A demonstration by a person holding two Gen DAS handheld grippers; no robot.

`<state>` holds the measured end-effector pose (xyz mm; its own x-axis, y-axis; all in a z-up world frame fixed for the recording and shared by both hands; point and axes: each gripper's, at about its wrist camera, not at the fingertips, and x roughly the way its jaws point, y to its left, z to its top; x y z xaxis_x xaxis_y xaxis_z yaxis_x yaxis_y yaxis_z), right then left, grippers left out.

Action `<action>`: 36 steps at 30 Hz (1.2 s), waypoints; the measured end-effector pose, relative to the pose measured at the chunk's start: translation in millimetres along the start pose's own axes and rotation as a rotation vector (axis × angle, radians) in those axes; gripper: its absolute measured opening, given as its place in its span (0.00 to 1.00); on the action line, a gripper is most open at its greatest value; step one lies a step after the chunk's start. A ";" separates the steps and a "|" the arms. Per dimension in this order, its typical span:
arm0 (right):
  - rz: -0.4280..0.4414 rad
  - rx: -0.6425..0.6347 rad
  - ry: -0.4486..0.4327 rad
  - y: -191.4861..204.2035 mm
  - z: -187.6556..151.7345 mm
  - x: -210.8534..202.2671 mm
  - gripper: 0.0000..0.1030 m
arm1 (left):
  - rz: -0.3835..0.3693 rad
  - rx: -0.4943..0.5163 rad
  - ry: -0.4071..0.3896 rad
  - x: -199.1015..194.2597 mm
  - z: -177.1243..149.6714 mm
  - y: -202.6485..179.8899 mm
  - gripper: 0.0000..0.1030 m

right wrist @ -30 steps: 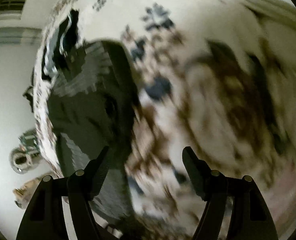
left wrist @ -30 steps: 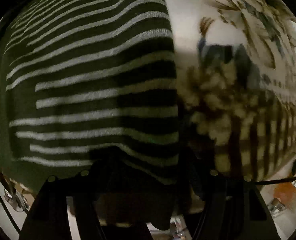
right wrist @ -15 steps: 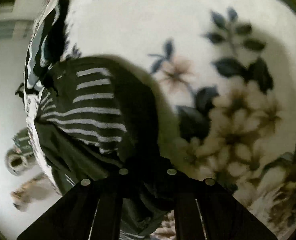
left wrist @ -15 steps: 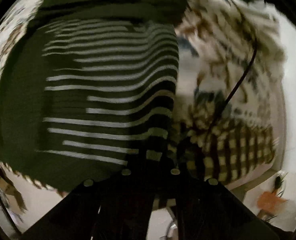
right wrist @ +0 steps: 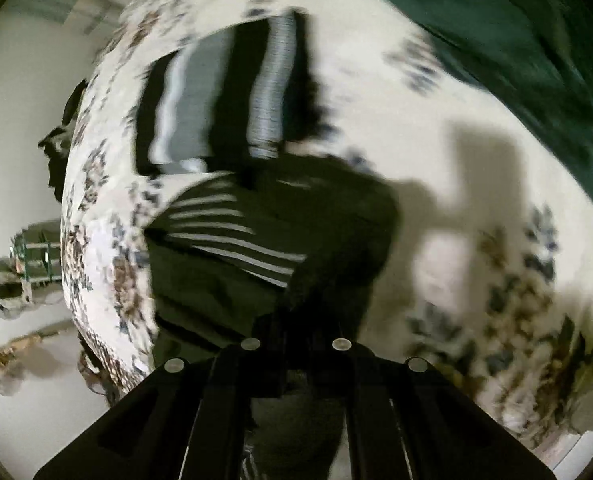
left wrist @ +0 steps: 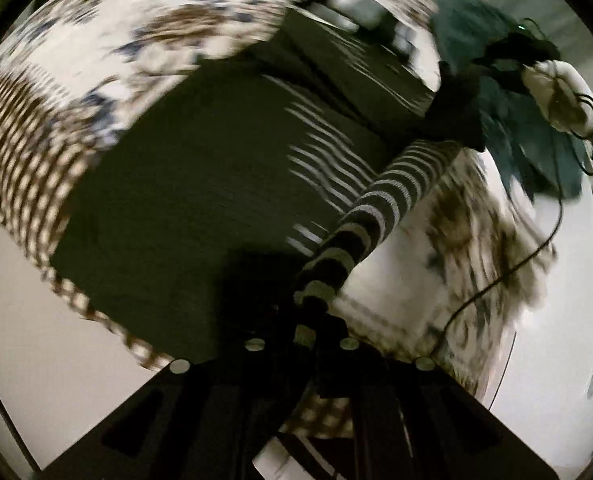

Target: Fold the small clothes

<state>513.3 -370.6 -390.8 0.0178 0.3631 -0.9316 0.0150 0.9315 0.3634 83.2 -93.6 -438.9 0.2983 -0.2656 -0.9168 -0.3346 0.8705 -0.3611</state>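
Lifted now off the bed (left wrist: 76, 52), the striped sweater (left wrist: 200, 184) hangs between both grippers, left gripper (left wrist: 300, 332) pinching its sleeve (left wrist: 384, 196), right gripper (right wrist: 296, 340) pinching its body, folding hardly begun.

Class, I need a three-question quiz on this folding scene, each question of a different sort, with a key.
1. True or false: the left gripper is shut on the striped knit sleeve.
2. What pattern covers the blanket under the dark green striped garment? A plain B floral C dotted
3. Fill in: the right gripper is shut on the garment's ___ fabric.

Key: 1 true; 2 B; 3 dark green.
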 end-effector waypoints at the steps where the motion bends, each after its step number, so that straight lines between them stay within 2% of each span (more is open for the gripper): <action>1: -0.012 -0.016 -0.002 21.6 6.5 3.6 0.06 | -0.008 -0.034 0.002 2.5 4.7 13.7 0.04; 3: -0.033 -0.046 0.000 69.9 21.3 19.5 0.06 | -0.033 -0.114 0.006 5.9 17.3 48.4 0.04; 7: -0.112 -0.119 0.023 169.9 48.4 75.2 0.06 | -0.058 -0.201 -0.001 7.1 40.1 96.8 0.04; 12: -0.175 -0.133 0.057 249.9 67.2 142.1 0.05 | -0.075 -0.277 0.014 7.8 57.0 145.2 0.04; 17: -0.266 -0.171 0.087 290.3 75.4 200.9 0.05 | -0.073 -0.331 0.062 26.1 68.3 190.8 0.04; 19: -0.296 -0.148 0.121 290.7 79.0 224.2 0.06 | -0.073 -0.341 0.107 40.5 70.9 205.5 0.04; 21: -0.265 -0.101 0.169 284.2 80.9 239.3 0.10 | -0.115 -0.400 0.170 56.0 71.3 229.9 0.09; 22: -0.235 -0.082 0.179 280.5 79.3 240.5 0.21 | -0.154 -0.422 0.184 56.8 71.3 239.2 0.12; 23: -0.181 -0.066 0.189 276.4 74.5 237.3 0.38 | -0.162 -0.421 0.194 53.8 72.7 244.7 0.18; 25: -0.095 -0.048 0.194 266.8 58.7 222.8 0.54 | -0.144 -0.366 0.193 43.2 77.3 250.1 0.28; 28: -0.040 -0.023 0.150 243.1 26.4 190.3 0.55 | -0.123 -0.304 0.204 29.8 89.6 252.5 0.40; 31: 0.010 0.046 0.097 201.1 -14.1 156.3 0.57 | -0.117 -0.242 0.199 19.6 111.4 245.4 0.46; 32: 0.011 0.069 0.078 183.8 -31.6 146.9 0.57 | -0.114 -0.216 0.193 17.5 120.8 239.3 0.54; 33: 0.003 0.084 0.065 170.8 -45.1 141.6 0.57 | -0.114 -0.184 0.182 16.8 128.8 231.4 0.57; 36: -0.023 0.155 0.060 120.7 -106.1 133.0 0.57 | -0.136 -0.073 0.173 27.3 143.6 203.7 0.59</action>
<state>411.4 -207.7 -472.1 -0.0442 0.3470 -0.9368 0.1689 0.9268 0.3353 151.6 136.0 -513.0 0.1898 -0.4506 -0.8723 -0.3674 0.7913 -0.4887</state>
